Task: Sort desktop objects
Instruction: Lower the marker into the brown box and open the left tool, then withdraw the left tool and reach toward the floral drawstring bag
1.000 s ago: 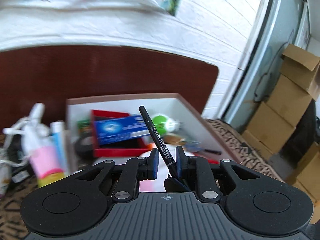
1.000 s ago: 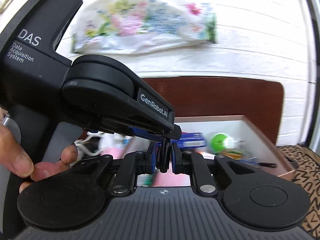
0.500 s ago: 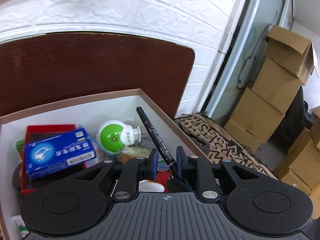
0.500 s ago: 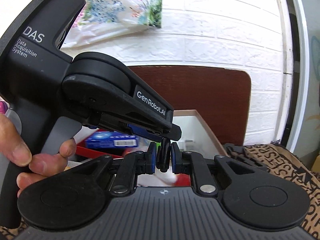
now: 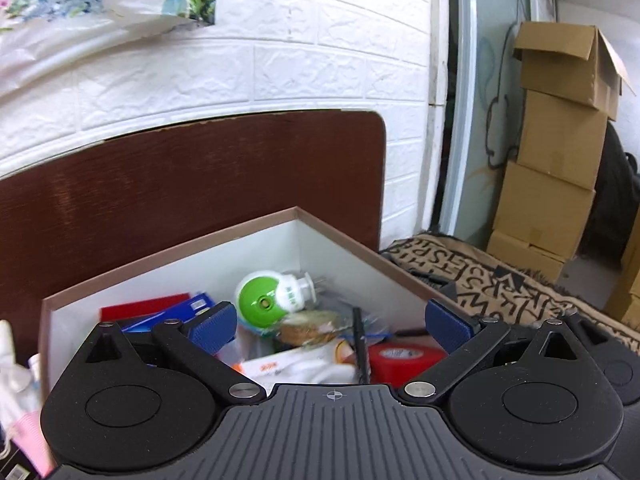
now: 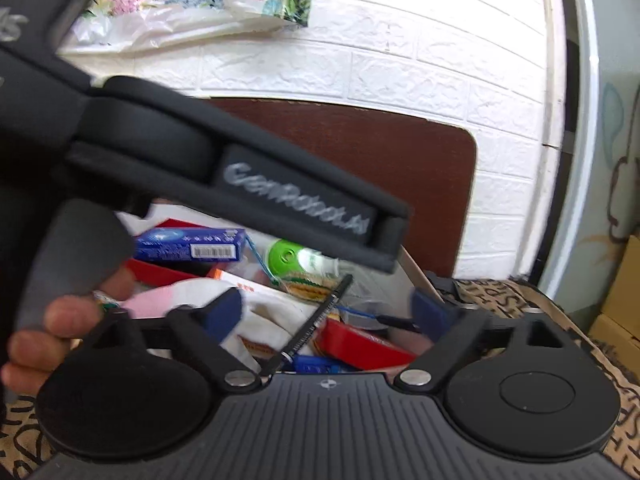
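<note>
A black marker pen (image 5: 361,344) lies loose among the items in the white-walled cardboard box (image 5: 340,240). It also shows in the right wrist view (image 6: 320,316), slanted over the box contents. My left gripper (image 5: 328,324) is open and empty above the box. My right gripper (image 6: 326,308) is open and empty too, close beside the left gripper's body (image 6: 240,184), which a hand holds. The box holds a green-and-white plug-in device (image 5: 268,300), a blue carton (image 6: 188,244), a red tray (image 6: 360,344) and a red tape roll (image 5: 400,360).
A dark brown board (image 5: 180,184) stands behind the box against a white brick wall. A patterned cloth (image 5: 500,280) covers the surface to the right. Stacked cardboard boxes (image 5: 556,160) stand far right. White and pink bottles (image 5: 16,380) stand left of the box.
Both grippers have opened. The left one has let go of the black marker, which now lies in the box. Both views have shifted a little over the box.
</note>
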A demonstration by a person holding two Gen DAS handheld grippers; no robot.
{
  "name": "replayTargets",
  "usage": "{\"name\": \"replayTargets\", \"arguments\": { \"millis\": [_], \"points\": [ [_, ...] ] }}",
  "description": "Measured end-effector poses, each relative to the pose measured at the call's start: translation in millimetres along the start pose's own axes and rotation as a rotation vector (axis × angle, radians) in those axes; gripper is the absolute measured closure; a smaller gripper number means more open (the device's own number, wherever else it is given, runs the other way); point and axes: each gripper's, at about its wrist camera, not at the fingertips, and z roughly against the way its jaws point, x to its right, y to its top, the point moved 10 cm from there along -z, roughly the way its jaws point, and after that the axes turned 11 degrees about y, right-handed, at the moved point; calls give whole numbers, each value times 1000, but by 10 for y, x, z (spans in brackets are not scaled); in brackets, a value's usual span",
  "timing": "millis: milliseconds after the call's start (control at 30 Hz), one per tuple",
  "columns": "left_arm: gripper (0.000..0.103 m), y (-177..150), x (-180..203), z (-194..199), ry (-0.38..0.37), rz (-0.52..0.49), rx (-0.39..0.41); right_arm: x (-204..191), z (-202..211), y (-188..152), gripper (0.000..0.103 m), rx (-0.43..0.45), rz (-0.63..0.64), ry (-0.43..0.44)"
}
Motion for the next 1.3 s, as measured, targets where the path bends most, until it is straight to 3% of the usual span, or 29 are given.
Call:
{"name": "replayTargets", "arguments": {
  "millis": [233,700,1300],
  "points": [
    [0,-89,-95,195,37,51,-8,-42,127,-53,0,-9,-34,1],
    [0,-345,-200,553,104,56,-72,-149,316,-124,0,-26,-70,-10],
    [0,-706,-445,1024,150,114,-127,-624,652,-84,0,-25,-47,59]
  ]
}}
